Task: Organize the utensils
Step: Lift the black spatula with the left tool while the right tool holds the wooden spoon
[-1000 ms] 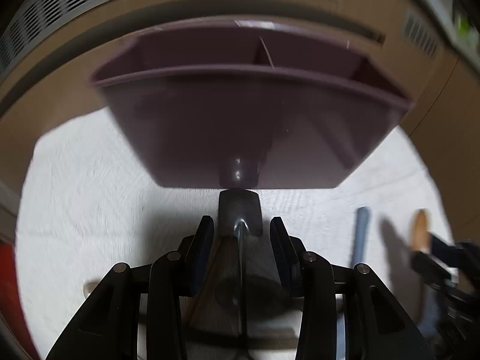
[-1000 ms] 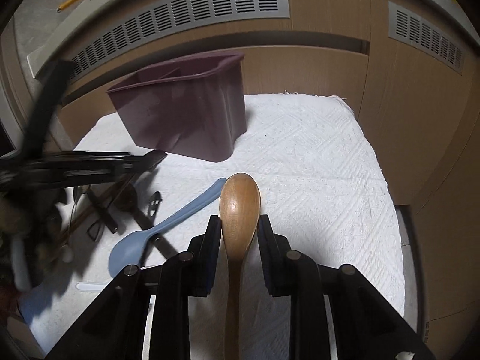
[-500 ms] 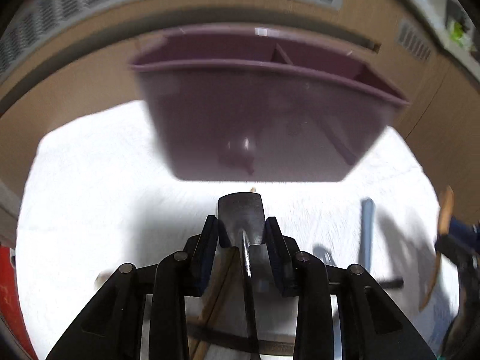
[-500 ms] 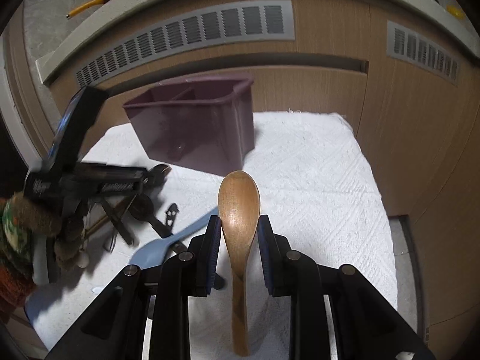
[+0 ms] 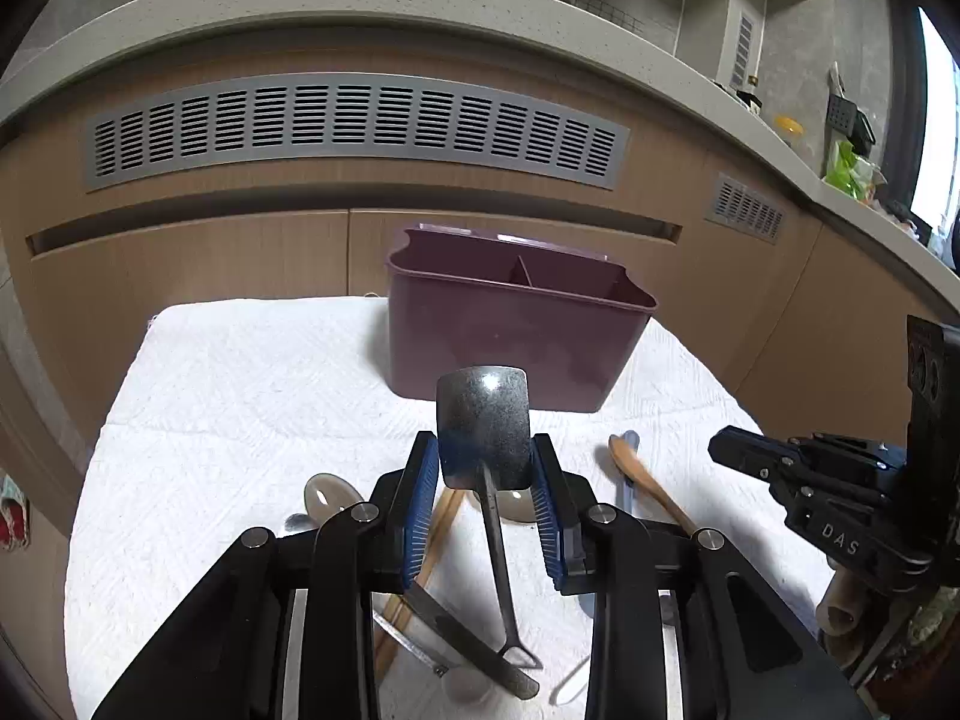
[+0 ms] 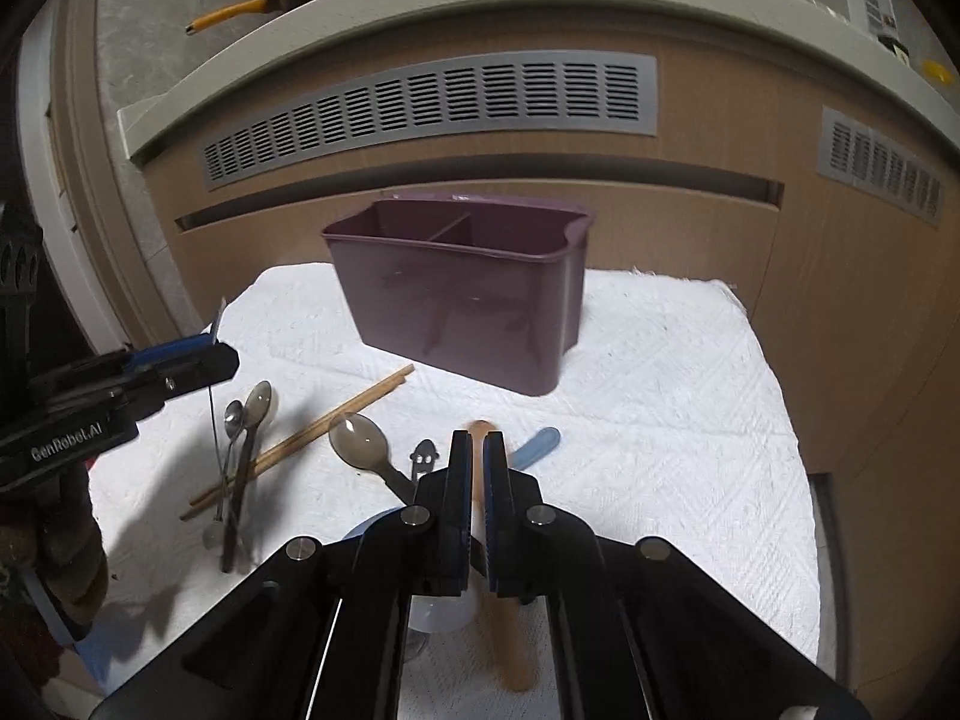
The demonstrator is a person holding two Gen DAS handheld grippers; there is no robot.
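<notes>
A dark, speckled metal spatula [image 5: 483, 420] with a flat squarish blade and a thin handle is clamped between the blue ribbed pads of the left claw [image 5: 483, 468], the blade standing upright above the white quilted cloth [image 5: 240, 396] that covers the bench; its jaws have just been closing a little on the blade. Beyond it, a plum-coloured plastic caddy [image 5: 510, 336] with rounded corners and an inner divider is set at the far edge of the cloth, against the wooden cabinet front [image 5: 180, 264] with its grey slotted vent. The right claw [image 6: 478, 468] is angled downward and has just been clenched on the narrow neck of a brown wooden spoon [image 6: 507, 630], whose blurred handle hangs below the pads. On the cloth are scattered a pair of wooden chopsticks [image 6: 336, 420], a translucent grey plastic spoon [image 6: 360, 441], slim metal spoons [image 6: 240, 438] and a pale blue plastic spoon [image 6: 537, 444].
</notes>
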